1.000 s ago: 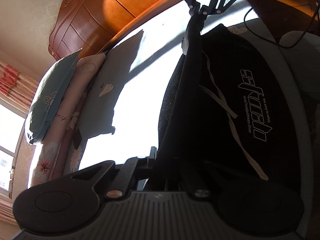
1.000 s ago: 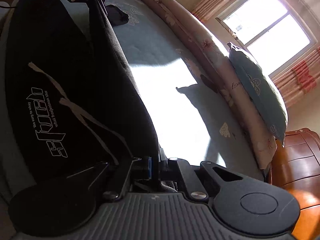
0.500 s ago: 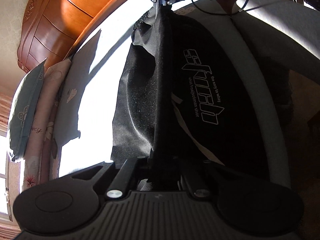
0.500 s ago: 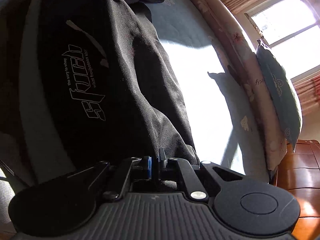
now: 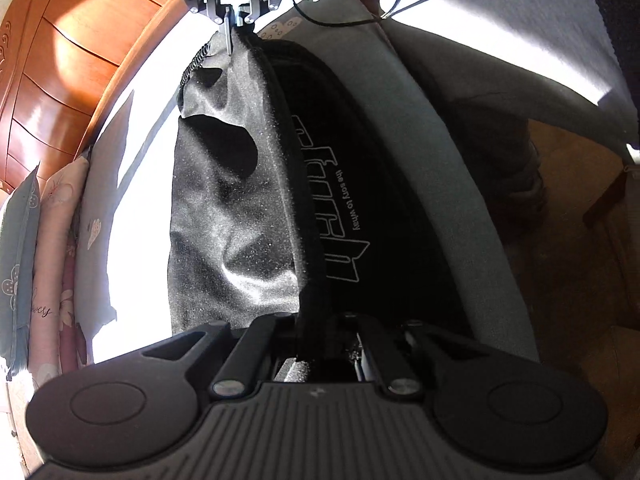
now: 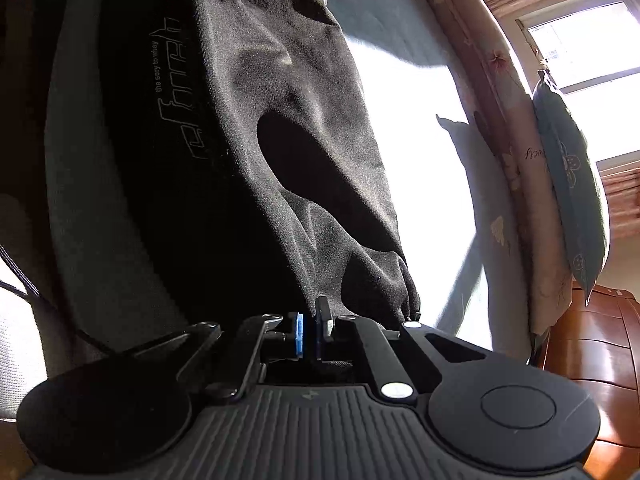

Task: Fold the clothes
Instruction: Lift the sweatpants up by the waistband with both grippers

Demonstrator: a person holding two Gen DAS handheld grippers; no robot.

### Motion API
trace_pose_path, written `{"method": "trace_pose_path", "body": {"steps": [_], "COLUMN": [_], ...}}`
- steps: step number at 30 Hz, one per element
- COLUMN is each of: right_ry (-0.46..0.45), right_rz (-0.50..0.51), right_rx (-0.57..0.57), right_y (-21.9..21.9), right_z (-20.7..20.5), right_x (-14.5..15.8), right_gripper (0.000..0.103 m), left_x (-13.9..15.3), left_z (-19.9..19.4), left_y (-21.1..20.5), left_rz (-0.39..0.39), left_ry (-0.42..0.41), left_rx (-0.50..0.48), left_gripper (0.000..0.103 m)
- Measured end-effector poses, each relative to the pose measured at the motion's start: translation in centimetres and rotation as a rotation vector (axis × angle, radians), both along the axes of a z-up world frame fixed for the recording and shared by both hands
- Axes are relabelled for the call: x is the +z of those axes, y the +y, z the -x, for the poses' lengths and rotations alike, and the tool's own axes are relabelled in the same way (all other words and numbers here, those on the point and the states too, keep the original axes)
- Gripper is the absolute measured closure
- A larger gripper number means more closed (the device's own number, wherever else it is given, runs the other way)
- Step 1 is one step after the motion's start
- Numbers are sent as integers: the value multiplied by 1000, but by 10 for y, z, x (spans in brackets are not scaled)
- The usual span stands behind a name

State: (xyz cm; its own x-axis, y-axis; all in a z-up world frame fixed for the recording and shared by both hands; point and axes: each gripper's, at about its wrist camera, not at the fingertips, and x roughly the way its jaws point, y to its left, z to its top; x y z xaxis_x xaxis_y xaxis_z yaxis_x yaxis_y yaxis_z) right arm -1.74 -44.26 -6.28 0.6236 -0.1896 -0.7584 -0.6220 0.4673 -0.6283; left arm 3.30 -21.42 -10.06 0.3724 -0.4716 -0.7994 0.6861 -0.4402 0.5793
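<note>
1. Both grippers have come down toward the bed [image 5: 432, 128] over the last second, carrying the lifted edge of the black garment [image 5: 240, 208] over and down with them. A second ago the cloth hung as a narrow upright sheet between them; now it sags in a broad, creased flap over the layer below.

2. The white drawstring that crossed the printed panel earlier no longer shows; the flap or the shadow hides it.

3. The left gripper [image 5: 316, 344] is pressed together, pinching the garment's edge; the cloth runs straight into its jaws.

4. The right gripper [image 6: 310, 332] is likewise closed on the cloth. In the left wrist view it [image 5: 232, 20] shows at the far end, nipping the opposite corner of the same edge.

5. I judge this to be the laying-down of a fold: the held edge is being lowered onto the rest of the garment, which lies along the near edge of the bed with its white lettering [image 6: 176, 92] half covered.

6. What seems left is to set the edge flat and release it; the flap is rumpled and may need smoothing.

7. Count:
   - one black garment;
   - two grippers;
   - one bed with a wooden headboard [image 5: 68, 80];
   - two pillows stood along the far edge, one blue [image 6: 568, 168], one pink floral [image 6: 516, 152];
   - one window [image 6: 588, 48];
   - one black cable [image 5: 344, 22] at the bed's edge.
</note>
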Motion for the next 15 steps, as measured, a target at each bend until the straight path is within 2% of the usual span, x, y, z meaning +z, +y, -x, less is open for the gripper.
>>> {"method": "trace_pose_path", "body": {"steps": [3,5,10,15], "right_ry": [2,5,19,17], "right_rz": [17,32,69,72], "right_rx": [-2,-1,8,2], "right_y": [-3,-4,-2,-2], "right_z": [1,2,5,6], "right_x": [-1,-4,-14,-9], "right_gripper": [97,96,96,96], "left_x": [-5,-10,-28,-22], "left_z": [3,7,10,8], "left_y": [-5,-5,-13,-8], "left_rz": [-19,-31,-67,-69], "left_ry": [-42,-41,-39,-21], "left_rx": [-53,-67,-63,-46], "left_gripper": [103,103,102,102]}}
